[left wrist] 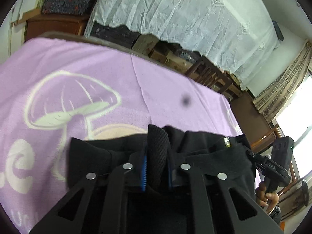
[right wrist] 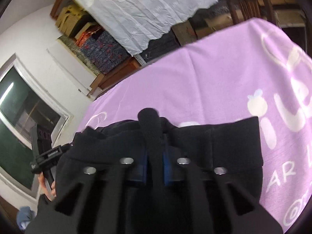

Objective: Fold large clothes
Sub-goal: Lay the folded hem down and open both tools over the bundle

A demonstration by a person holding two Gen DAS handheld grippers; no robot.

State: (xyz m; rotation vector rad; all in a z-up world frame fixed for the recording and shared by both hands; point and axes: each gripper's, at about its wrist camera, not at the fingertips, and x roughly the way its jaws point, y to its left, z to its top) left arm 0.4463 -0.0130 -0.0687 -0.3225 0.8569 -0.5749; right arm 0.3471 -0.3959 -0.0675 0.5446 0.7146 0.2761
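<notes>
A black garment (left wrist: 204,152) hangs lifted above a purple blanket (left wrist: 165,81) printed with white mushrooms. My left gripper (left wrist: 157,167) is shut on a ribbed black edge of the garment, pinched between its blue pads (left wrist: 144,173). My right gripper (right wrist: 155,161) is shut on another ribbed edge of the same garment (right wrist: 214,142), which drapes over both fingers. The other hand-held gripper shows at the right edge of the left wrist view (left wrist: 276,167) and at the left of the right wrist view (right wrist: 46,156).
The purple blanket (right wrist: 214,74) covers the table. Behind it stand wooden shelves with boxes (left wrist: 156,46) under a white lace cloth (left wrist: 185,15), a wooden chair (left wrist: 210,74), patterned bedding (right wrist: 105,52), a window (left wrist: 300,107) and a dark doorway (right wrist: 21,117).
</notes>
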